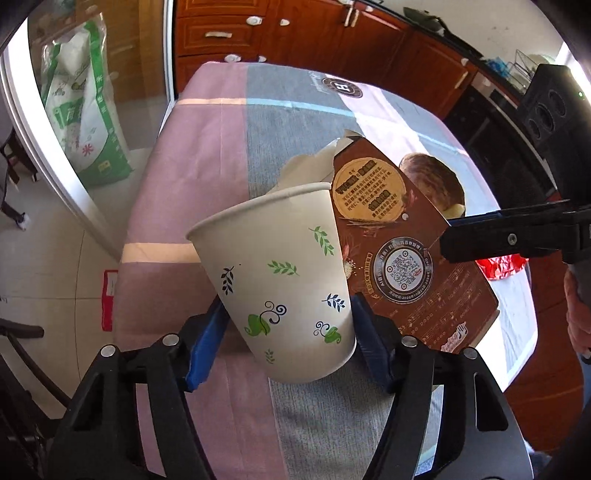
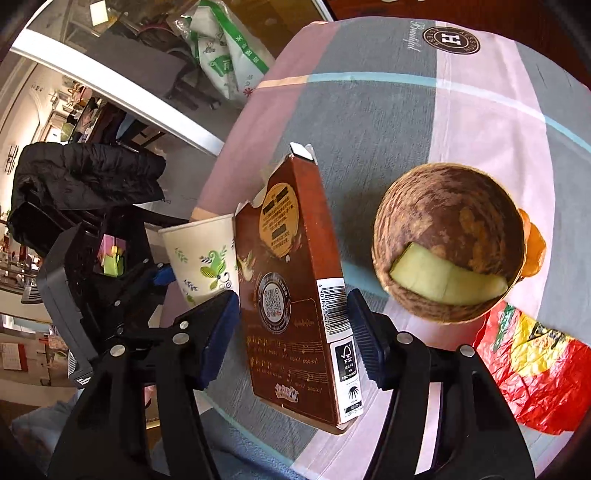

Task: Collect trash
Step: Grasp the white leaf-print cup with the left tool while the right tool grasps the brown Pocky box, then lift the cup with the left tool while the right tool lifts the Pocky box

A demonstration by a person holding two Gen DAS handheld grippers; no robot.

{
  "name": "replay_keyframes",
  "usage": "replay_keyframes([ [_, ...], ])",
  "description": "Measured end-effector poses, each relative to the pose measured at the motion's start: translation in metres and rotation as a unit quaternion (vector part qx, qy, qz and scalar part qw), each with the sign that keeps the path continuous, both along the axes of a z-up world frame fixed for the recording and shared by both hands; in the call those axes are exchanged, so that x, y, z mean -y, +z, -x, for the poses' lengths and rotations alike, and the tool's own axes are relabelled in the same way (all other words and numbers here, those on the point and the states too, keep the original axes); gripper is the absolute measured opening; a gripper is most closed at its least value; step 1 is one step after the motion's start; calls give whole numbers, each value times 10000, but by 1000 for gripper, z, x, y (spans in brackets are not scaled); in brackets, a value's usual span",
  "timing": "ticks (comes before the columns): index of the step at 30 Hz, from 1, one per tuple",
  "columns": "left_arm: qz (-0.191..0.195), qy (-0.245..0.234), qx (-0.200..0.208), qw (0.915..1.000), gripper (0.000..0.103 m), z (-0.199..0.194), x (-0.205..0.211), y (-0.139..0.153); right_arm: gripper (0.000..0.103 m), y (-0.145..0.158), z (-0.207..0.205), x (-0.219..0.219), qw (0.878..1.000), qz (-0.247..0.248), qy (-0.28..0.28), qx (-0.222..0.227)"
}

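My left gripper is shut on a white paper cup printed with green and blue leaves, held tilted above the table. My right gripper is shut on a brown cardboard box with a torn top, held upright right beside the cup. The box also shows in the left wrist view, with one right finger across it. A brown bowl holding a pale green peel sits on the table to the right. A red and yellow wrapper lies near it.
The table has a pink, grey and white checked cloth. Its left edge drops to a tiled floor. A green and white sack leans behind a glass door. Wooden cabinets stand behind the table. A black jacket hangs at left.
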State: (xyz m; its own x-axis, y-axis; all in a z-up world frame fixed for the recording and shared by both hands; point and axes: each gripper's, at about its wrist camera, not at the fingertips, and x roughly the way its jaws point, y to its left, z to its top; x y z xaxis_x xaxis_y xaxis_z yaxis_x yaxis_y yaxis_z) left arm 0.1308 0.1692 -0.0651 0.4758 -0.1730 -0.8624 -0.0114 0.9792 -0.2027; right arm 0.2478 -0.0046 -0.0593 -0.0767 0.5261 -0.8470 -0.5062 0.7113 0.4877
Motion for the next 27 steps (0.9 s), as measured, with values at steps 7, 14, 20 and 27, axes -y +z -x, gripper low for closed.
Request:
replay_keyframes([
  [7,76,-403,-20,9992,66,8,-2,1,59,5,14,10,9978,-524,-222,-337],
  [14,314,-341,-67,9989,60,4,-14,-4,32,2,18,14,9944,-691,-579,-552],
  [20,384,-479,-145,9980,59,5,-9,-13,32,-21,19,10,9965,44,-733,-393],
  [27,319,-594,-150,9976,59,5,-7,-13,50,-27,20,23,9960,-28,-865,-243],
])
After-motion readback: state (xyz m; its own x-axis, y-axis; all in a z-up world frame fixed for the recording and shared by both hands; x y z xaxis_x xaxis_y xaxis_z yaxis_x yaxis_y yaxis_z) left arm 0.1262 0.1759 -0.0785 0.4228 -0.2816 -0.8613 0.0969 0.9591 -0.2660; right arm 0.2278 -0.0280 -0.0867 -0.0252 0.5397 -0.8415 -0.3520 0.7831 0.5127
